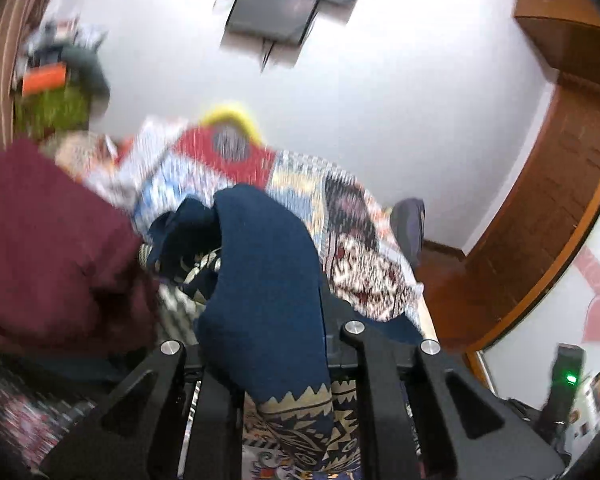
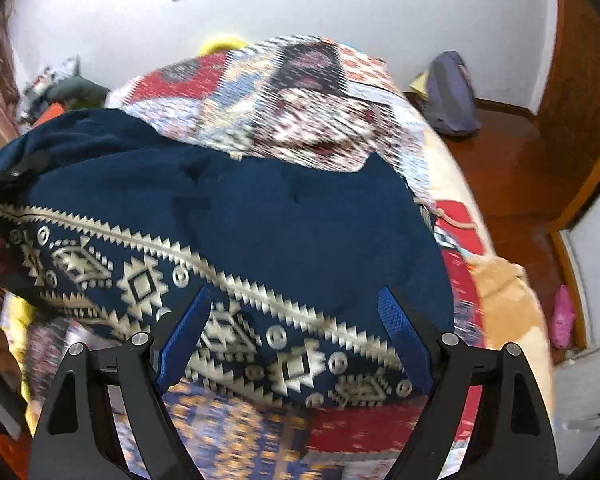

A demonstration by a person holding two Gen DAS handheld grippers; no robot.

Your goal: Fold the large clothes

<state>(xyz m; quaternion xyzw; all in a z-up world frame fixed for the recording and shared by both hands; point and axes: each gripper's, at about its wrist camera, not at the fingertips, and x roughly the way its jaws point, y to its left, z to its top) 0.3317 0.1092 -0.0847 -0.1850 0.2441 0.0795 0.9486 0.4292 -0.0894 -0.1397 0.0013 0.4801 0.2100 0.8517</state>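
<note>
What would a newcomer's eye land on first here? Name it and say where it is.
First, the dark blue garment with its cream geometric border, spread across the middle of the right wrist view, over a patchwork quilt in red, white and blue. In the left wrist view the left gripper is shut on a bunched fold of it, while the right gripper stands open over the patterned border.

garment (image 2: 260, 208) on bed (image 2: 500, 300) | quilt (image 2: 300, 92) behind garment | bag (image 2: 450, 96) on floor, right of bed
</note>
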